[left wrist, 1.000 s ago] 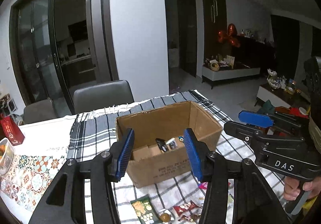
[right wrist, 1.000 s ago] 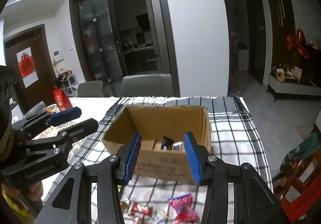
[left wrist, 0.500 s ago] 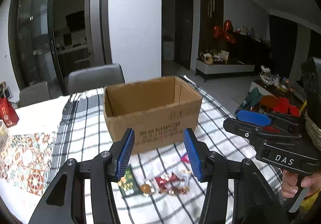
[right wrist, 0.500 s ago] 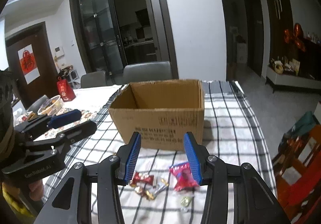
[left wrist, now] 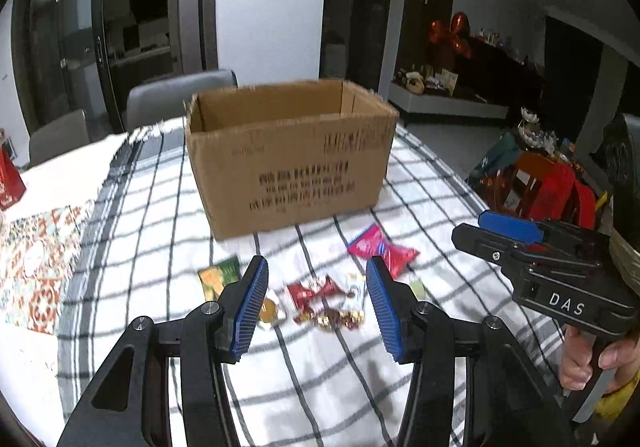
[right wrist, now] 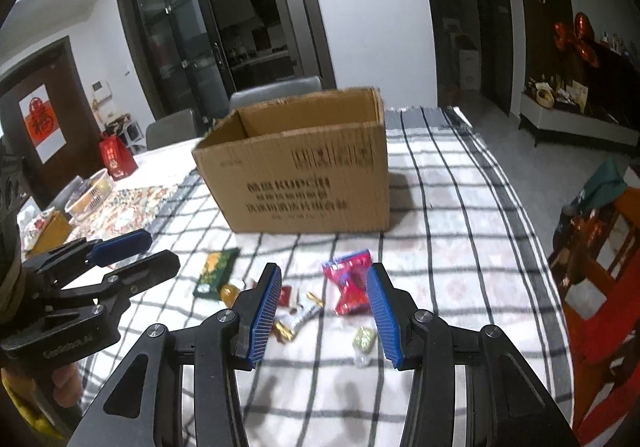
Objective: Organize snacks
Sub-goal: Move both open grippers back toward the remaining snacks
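An open cardboard box (left wrist: 288,151) stands on the checked tablecloth; it also shows in the right wrist view (right wrist: 304,167). In front of it lie loose snacks: a pink-red packet (left wrist: 382,249) (right wrist: 350,283), a green packet (left wrist: 220,277) (right wrist: 214,271), a red wrapped candy (left wrist: 314,291), an orange candy (right wrist: 228,293) and a small green candy (right wrist: 364,339). My left gripper (left wrist: 316,311) is open and empty, low over the candies. My right gripper (right wrist: 324,313) is open and empty, above the pink packet and candies.
The checked cloth (right wrist: 460,247) covers the table's right part, a patterned mat (left wrist: 36,259) the left. Grey chairs (left wrist: 180,95) stand behind the box. A red bag (right wrist: 116,159) and a basket (right wrist: 90,195) sit far left. Red chairs (right wrist: 600,267) stand past the right edge.
Both grippers have dropped from above the box and pulled back to the near side, now low over the loose snacks. Both jaws stay open and empty.
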Action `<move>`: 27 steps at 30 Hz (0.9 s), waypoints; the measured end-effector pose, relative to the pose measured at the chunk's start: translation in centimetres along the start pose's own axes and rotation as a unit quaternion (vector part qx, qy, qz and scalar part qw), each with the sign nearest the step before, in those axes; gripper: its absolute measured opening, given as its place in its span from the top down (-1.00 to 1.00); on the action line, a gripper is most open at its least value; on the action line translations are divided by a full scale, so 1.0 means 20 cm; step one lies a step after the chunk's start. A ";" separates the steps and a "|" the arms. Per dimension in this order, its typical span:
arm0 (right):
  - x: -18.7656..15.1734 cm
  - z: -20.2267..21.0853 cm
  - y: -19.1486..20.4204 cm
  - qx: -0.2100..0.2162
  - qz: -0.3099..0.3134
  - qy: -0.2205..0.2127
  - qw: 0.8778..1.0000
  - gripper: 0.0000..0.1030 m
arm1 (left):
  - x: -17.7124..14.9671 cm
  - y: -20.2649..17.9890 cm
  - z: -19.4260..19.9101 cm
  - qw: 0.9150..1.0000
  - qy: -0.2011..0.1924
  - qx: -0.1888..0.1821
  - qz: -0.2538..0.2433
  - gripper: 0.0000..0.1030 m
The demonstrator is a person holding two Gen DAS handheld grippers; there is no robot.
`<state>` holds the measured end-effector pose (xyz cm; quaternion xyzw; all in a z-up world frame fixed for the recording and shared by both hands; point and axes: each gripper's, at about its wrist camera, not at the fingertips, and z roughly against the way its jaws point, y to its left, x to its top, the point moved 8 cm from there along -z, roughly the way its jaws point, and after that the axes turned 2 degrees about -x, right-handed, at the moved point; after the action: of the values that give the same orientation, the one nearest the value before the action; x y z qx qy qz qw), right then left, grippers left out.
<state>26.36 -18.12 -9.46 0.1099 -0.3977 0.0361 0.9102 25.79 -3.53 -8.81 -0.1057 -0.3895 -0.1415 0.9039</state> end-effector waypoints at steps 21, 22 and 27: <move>-0.28 -0.25 -0.10 -0.007 -0.031 0.080 0.996 0.12 | -0.28 -0.01 -0.36 0.991 0.111 -0.045 0.057 0.27; -0.29 -0.26 -0.10 -0.008 -0.033 0.083 0.996 0.12 | -0.29 -0.01 -0.37 0.991 0.113 -0.046 0.061 0.28; -0.31 -0.30 -0.12 -0.008 -0.040 0.091 0.995 0.12 | -0.30 0.00 -0.43 0.989 0.120 -0.047 0.072 0.34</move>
<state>26.74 -18.88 -18.41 0.1141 -0.3087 0.0066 0.9443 27.64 -5.17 -18.93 -0.1582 -0.2621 -0.1059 0.9461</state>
